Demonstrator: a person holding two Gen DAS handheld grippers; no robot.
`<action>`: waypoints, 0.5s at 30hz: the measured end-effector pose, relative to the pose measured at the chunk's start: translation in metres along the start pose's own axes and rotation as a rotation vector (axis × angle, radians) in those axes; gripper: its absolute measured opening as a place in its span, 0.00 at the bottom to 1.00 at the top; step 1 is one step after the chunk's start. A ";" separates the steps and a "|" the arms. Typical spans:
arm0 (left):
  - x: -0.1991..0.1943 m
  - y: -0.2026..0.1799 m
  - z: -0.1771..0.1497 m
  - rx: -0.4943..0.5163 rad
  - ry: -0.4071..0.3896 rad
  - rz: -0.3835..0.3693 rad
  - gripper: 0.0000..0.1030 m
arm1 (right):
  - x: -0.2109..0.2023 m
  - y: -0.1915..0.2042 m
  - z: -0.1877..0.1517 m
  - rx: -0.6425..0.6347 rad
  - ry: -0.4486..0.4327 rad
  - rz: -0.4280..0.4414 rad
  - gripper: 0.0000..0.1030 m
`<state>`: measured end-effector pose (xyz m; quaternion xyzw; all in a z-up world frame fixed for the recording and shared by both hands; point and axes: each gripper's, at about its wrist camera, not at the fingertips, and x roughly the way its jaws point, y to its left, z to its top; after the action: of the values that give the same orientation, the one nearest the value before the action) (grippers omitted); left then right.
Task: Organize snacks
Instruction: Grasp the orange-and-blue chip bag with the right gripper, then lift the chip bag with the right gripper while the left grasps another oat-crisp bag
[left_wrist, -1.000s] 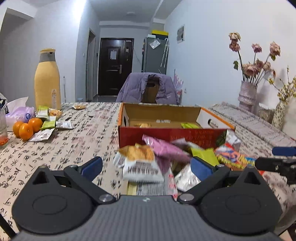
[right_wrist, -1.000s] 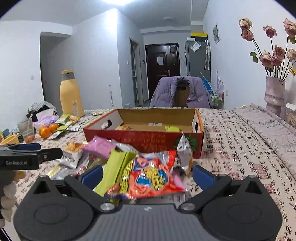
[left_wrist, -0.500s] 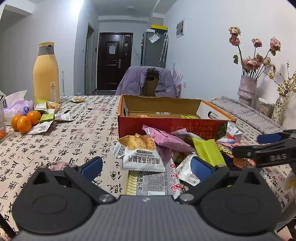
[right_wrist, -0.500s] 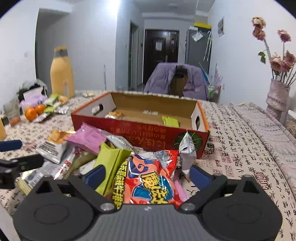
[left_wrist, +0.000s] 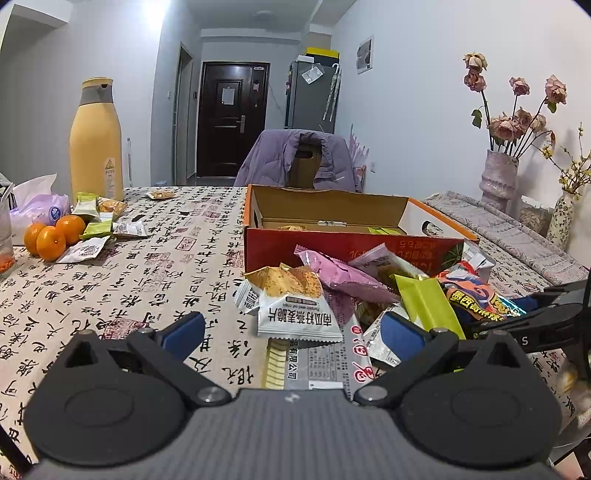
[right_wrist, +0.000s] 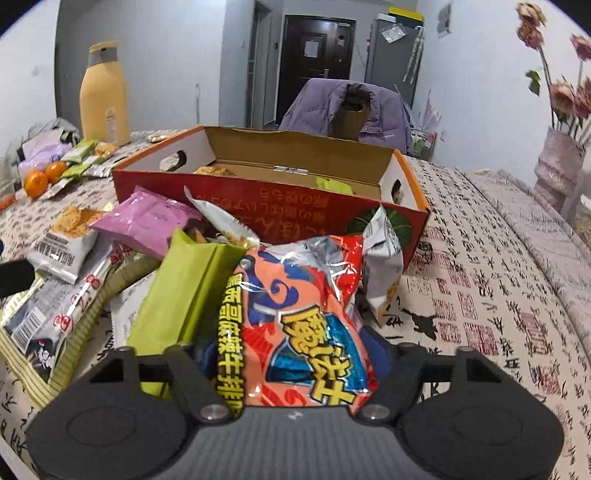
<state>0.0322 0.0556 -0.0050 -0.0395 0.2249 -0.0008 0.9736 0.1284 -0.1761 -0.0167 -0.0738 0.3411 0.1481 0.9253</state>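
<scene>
Orange snack bag (right_wrist: 303, 321): top of the snack pile (right_wrist: 155, 266), near the tabletop's front edge, just before the red box (right_wrist: 266, 199).
Right gripper (right_wrist: 295, 354): your jaws are closing with the bag between them; I cannot tell whether the pads press yet. Catch its lower body, not the green packet (right_wrist: 184, 295) beside it.
Left gripper (left_wrist: 291, 328): fingers apart, empty, over the white packet (left_wrist: 295, 314); keep it off the pile.
Next: lift clear, then over the box's front wall.

Right gripper (right_wrist: 295, 356) fingertips hidden behind orange snack bag (right_wrist: 295, 332); contact unclear. Box (left_wrist: 332, 243) contents mostly hidden.
</scene>
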 end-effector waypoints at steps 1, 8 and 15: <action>0.000 0.000 0.000 0.000 0.001 0.000 1.00 | -0.001 -0.002 -0.001 0.012 -0.008 0.008 0.68; 0.000 0.000 0.001 0.002 0.004 0.005 1.00 | -0.020 -0.005 -0.010 0.032 -0.114 0.022 0.58; 0.004 -0.005 0.005 0.015 0.009 0.010 1.00 | -0.047 -0.011 -0.012 0.065 -0.252 0.019 0.56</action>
<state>0.0380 0.0507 -0.0015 -0.0311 0.2297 0.0024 0.9728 0.0906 -0.1997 0.0052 -0.0212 0.2277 0.1538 0.9613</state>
